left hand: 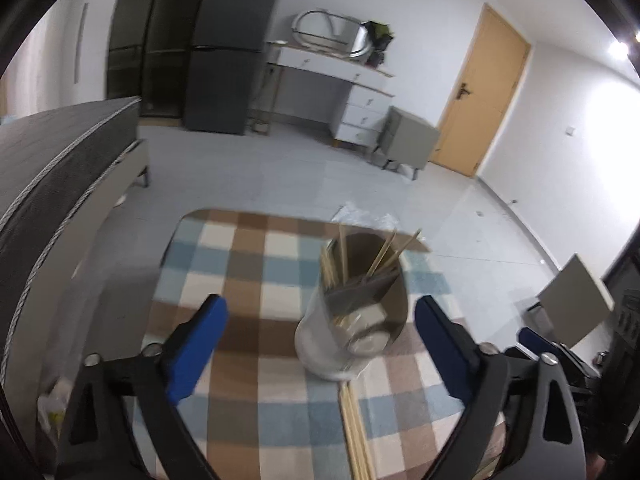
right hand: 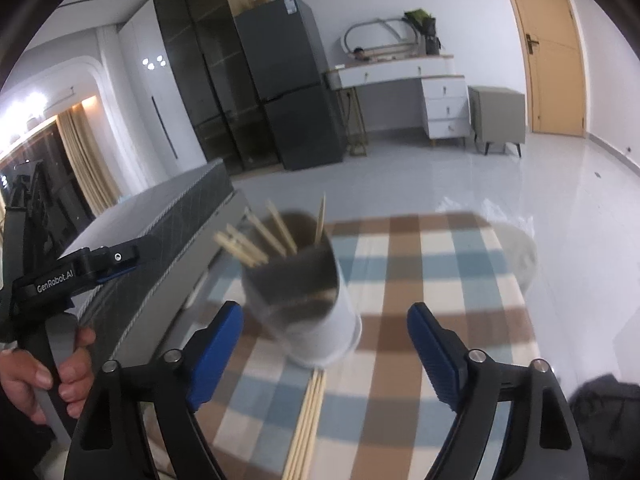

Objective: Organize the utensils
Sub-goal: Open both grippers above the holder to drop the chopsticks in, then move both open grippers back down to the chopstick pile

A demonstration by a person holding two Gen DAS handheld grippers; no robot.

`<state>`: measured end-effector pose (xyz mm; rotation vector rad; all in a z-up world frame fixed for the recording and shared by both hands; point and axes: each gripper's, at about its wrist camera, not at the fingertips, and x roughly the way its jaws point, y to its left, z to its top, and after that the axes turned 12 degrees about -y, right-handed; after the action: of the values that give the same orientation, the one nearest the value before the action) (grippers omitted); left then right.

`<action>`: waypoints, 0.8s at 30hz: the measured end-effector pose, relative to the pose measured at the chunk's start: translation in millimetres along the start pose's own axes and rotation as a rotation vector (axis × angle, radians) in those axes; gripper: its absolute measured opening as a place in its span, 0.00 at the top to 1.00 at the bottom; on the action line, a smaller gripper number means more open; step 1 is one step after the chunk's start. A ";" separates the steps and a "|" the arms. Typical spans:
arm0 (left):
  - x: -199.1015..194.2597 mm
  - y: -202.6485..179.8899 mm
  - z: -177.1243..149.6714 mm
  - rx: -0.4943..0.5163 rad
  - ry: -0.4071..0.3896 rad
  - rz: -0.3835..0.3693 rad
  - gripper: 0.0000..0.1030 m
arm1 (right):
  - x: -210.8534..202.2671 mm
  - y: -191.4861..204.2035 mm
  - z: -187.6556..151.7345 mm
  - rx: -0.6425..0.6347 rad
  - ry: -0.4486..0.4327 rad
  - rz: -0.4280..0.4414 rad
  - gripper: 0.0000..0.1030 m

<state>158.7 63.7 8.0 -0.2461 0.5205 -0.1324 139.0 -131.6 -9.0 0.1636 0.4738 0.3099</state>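
While my left claw (left hand: 320,344) and right claw (right hand: 326,344) both stand spread wide with blue ribbed pads gripping nothing, a flat bundle of pale wooden chopsticks (right hand: 307,424) lies on the checked cloth of the desk (right hand: 420,248) nearest me. Just beyond it stands a smooth translucent cylindrical cup (left hand: 352,320), more thin chopsticks fanning from its mouth.

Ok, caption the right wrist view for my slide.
Open right tool faces a clear cup of chopsticks on the checkered tablecloth, with more chopsticks lying flat in front.
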 end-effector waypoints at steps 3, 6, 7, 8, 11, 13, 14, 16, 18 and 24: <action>3.6 4.7 -26.7 0.020 0.056 0.076 0.03 | -5.0 3.6 -19.1 -0.018 0.045 -0.016 0.09; 2.7 8.7 -49.2 0.012 0.086 0.085 0.03 | -7.3 2.4 -40.4 -0.010 0.097 -0.043 0.07; 1.3 10.4 -54.0 0.006 0.091 0.084 0.03 | -6.3 1.6 -46.5 -0.003 0.116 -0.044 0.07; 0.0 12.6 -60.8 0.001 0.101 0.081 0.03 | -5.5 1.3 -52.4 -0.001 0.131 -0.049 0.07; -2.5 12.5 -72.4 0.010 0.132 0.051 0.03 | -2.4 2.2 -66.4 -0.014 0.168 -0.059 0.07; -6.4 10.6 -76.7 0.041 0.114 0.042 0.03 | -0.9 6.2 -74.0 -0.036 0.186 -0.052 0.07; -9.8 10.5 -78.1 0.061 0.087 0.072 0.03 | 0.4 8.6 -77.2 -0.051 0.193 -0.052 0.07; -14.5 12.9 -81.0 0.063 0.058 0.100 0.03 | 3.7 15.2 -84.8 -0.090 0.206 -0.042 0.08; -12.6 17.3 -82.1 0.038 0.072 0.082 0.03 | 10.0 18.2 -92.8 -0.106 0.232 -0.026 0.08; -11.2 25.8 -81.4 0.052 0.020 0.143 0.03 | 44.1 9.7 -109.4 -0.058 0.359 -0.009 0.09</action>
<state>109.5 74.4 -61.8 -0.1560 0.5525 -0.0091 122.2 -98.9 -121.5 0.0484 0.8194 0.3451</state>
